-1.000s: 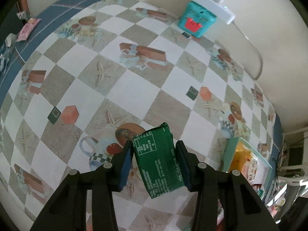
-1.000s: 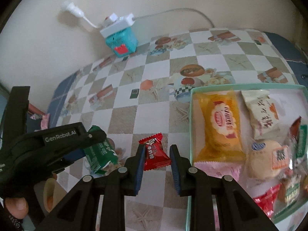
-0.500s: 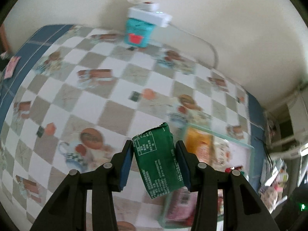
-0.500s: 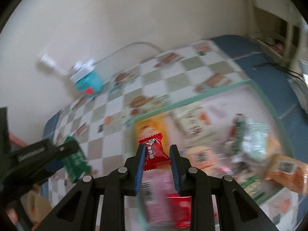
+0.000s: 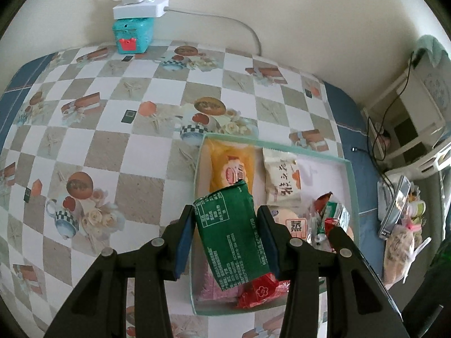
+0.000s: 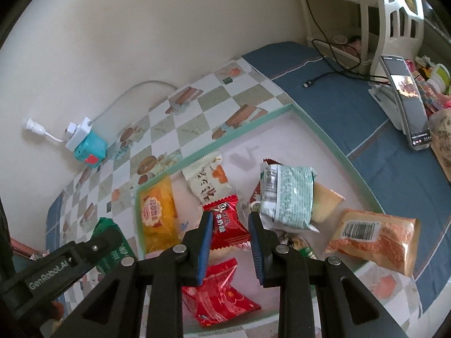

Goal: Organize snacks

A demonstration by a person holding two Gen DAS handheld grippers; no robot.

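Over the mint-rimmed shallow snack tray (image 5: 348,166), lower centre of frame, my left gripper (image 5: 227,239) pinches a green foil snack packet (image 5: 231,233), long axis running up-frame; my right gripper (image 6: 229,225) clamps a small red candy wrapper (image 6: 227,225). Released carelessly, either could slide onto the crowded packets or over the rim.

Each black hand-held gripper (image 5: 226,242) has blue pads (image 6: 205,236), silver screws, "GenRobot.AI" lettering.

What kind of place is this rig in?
Likely a home, a bedroom or living corner. A patterned tablecloth covers the table, a power strip lies on a teal box by the wall, and a phone leans beside cluttered shelves.
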